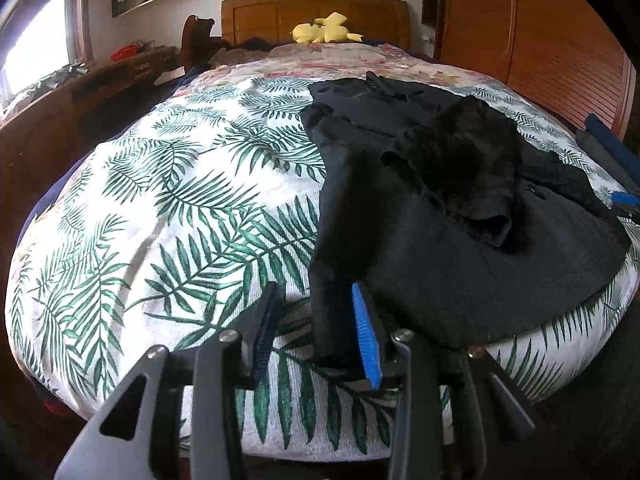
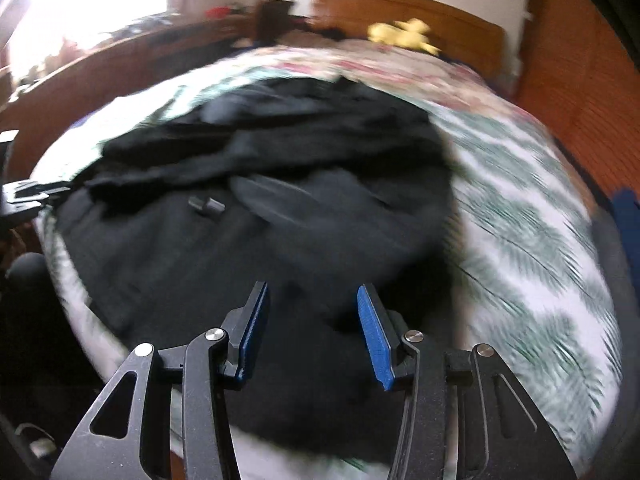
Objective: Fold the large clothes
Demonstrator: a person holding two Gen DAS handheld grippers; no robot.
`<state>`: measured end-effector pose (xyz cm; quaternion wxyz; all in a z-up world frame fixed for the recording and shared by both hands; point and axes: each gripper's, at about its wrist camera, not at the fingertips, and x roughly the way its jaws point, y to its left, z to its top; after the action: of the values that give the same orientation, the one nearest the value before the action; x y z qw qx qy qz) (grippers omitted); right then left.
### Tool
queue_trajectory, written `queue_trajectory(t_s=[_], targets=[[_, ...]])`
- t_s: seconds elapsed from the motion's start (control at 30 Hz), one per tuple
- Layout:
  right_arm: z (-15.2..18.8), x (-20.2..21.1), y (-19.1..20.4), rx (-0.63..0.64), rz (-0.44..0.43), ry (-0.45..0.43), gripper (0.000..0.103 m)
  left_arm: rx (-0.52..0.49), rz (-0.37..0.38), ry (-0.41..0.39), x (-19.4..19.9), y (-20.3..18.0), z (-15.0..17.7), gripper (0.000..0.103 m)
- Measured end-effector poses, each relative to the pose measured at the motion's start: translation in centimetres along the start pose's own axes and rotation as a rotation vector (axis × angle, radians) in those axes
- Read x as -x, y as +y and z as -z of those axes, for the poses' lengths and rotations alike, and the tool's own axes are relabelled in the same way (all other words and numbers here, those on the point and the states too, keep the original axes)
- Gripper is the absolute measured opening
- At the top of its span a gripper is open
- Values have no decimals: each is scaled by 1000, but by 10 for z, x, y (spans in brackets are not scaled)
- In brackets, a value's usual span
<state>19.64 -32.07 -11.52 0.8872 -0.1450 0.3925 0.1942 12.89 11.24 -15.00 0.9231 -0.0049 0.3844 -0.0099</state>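
Observation:
A large black garment (image 1: 460, 216) lies crumpled on the bed's leaf-print cover (image 1: 168, 208), toward the right side. One long black strip of it runs down to the bed's near edge, between the fingers of my left gripper (image 1: 316, 312). The left jaws stand apart around that strip, not closed on it. In the blurred right wrist view the same black garment (image 2: 256, 216) fills the middle. My right gripper (image 2: 312, 308) is open and empty just above its near part. The right gripper also shows at the left wrist view's right edge (image 1: 624, 200).
A wooden headboard (image 1: 316, 16) with a yellow plush toy (image 1: 324, 30) is at the far end. A wooden wardrobe (image 1: 532, 48) stands to the right, a cluttered wooden desk (image 1: 100, 76) under a window to the left. A floral blanket (image 1: 360, 60) covers the far half.

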Motion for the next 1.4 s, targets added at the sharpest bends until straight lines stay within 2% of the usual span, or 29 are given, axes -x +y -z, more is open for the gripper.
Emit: queue_trajectory(t_s=[0.13,0.33,0.47,0.77,0.93,1.03,1.07,1.13,1.17,1.23,1.3,1.33,1.4], targets=[[22,8,-27,-69,19,22,46,-8,-9,4,-3,-2,-2,36],[42,-5,-40,-114,52,96,55,-15,-13,19,-2,-2,-3,37],[46,-9,-49,-145,43,104,64,-23,-16,32,3,-3,-2,37],[46,-10,-48,-178,-41,119,64,-16,33,47,19,-8,10,37],[42,-1,-30,-146,-119,74,64,-1,39,35,20,-8,14,37],[41,-3,-24,-126,-102,77,64,-4,34,18,20,-13,15,36],[41,-5,-24,-129,-103,79,64,-12,31,13,20,-14,16,35],[42,-7,-27,-146,-106,84,64,-32,27,2,21,-19,17,26],[42,-8,-29,-156,-107,82,62,-33,29,-1,21,-21,17,23],[43,-8,-32,-166,-106,79,56,-31,33,-5,22,-22,15,9],[41,-5,-39,-198,-104,66,36,-31,21,-21,26,-23,13,4],[41,-4,-41,-206,-107,62,17,-29,21,-30,29,-23,11,3],[37,2,-47,-211,-112,42,9,-26,14,-56,40,-23,4,2]])
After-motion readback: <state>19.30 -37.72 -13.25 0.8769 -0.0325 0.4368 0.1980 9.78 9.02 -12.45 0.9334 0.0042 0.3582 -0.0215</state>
